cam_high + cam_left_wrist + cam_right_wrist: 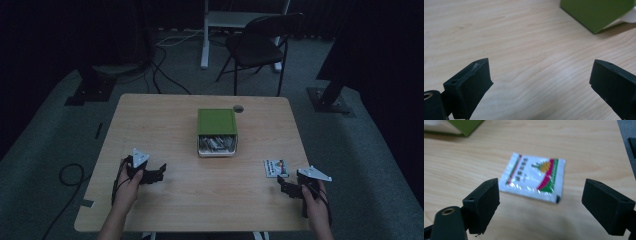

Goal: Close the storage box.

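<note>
Wooden table [200, 200], right hand-held gripper [541, 202] spread before sachet [534, 178] — left hand-held gripper [541, 82] spread

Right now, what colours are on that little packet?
White packet with red and green stripes, clearest in the right gripper view.

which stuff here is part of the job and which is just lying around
In the job:
- sachet, flat on the table, just ahead of the open right tongs
- green box, drawer out and full of packets
- left tongs, open

Lying about:
- chair behind the table
- floor cables
</note>
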Motion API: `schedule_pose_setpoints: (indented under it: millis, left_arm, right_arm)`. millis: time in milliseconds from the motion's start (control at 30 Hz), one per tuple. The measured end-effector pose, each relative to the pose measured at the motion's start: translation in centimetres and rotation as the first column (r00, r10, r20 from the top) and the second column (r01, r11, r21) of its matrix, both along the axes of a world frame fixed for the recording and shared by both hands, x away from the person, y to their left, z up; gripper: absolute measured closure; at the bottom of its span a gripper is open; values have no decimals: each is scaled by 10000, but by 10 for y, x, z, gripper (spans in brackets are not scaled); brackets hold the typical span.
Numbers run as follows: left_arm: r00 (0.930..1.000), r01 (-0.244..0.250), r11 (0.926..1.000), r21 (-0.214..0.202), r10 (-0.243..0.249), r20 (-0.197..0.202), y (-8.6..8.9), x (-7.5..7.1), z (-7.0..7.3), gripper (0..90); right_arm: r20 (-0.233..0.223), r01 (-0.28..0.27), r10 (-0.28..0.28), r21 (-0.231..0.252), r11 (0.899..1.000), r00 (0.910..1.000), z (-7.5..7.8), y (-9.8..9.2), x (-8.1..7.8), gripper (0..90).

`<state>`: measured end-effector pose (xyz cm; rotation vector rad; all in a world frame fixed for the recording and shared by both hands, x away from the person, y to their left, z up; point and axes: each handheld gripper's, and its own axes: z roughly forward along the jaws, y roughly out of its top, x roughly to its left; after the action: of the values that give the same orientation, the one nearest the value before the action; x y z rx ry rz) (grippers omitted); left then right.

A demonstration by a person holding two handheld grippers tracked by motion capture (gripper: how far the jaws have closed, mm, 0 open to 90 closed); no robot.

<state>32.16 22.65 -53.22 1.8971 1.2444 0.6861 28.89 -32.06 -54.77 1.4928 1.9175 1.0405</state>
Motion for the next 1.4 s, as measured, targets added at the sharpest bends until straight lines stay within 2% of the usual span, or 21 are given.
schedule_pose_setpoints:
  millis: [133,200,267,367,433,533,733,800,1067,1133,1200,1300,1367,1400]
  left_arm:
    - [9997,-196,9998,-68,195,-148,12,-5,-5,43]
    - [9989,-423,9988,-264,418,-199,21,-7,-6,43]
    - [9973,-689,9976,-89,687,-269,31,-10,-7,43]
    - [9939,-1042,9943,-242,1032,-385,42,-13,-9,43]
    - [9927,-1139,9934,-120,1133,-412,47,-15,-9,43]
    - [9906,-1292,9915,-168,1284,-463,56,-19,-10,43]
    - [9774,-2022,9793,-16,2017,-627,77,-28,-12,43]
    - [9743,-2153,9765,-5,2148,-677,81,-32,-13,43]
    - [9552,-2843,9587,92,2841,-834,89,-46,-13,43]
    - [9483,-3058,9520,131,3058,-853,91,-49,-13,43]
    - [9439,-3168,9484,152,3168,-934,93,-51,-13,43]
    - [9421,-3202,9473,85,3194,-1023,94,-53,-14,43]
    - [9382,-3341,9425,-35,3322,-968,94,-55,-14,43]
    - [9327,-3485,9373,-35,3464,-1005,95,-55,-14,43]
  right_arm:
    - [-146,239,-240,-70,9997,9996,-6,-7,-4,142]
    - [-226,309,-311,-111,9995,9993,-8,-11,-5,142]
    - [-287,443,-446,-124,9989,9986,-9,-14,-7,142]
    - [-388,577,-580,-87,9983,9976,-11,-17,-8,142]
    - [-476,701,-706,-121,9975,9964,-13,-18,-9,142]
    - [-631,722,-724,-62,9974,9954,-14,-19,-9,142]
    - [-1037,679,-687,-108,9976,9922,-15,-17,-8,140]
    - [-1043,677,-698,-234,9974,9921,-15,-16,-7,139]
    - [-1052,579,-651,-694,9959,9923,-16,-12,-7,138]
    - [-1051,561,-652,-874,9946,9923,-16,-10,-7,132]
    - [-1062,558,-651,-887,9945,9922,-16,-10,-7,129]
    - [-1064,576,-670,-884,9944,9921,-16,-9,-7,127]
    - [-1064,580,-672,-881,9944,9920,-16,-10,-7,126]
    - [-1065,582,-675,-880,9944,9920,-16,-9,-7,126]
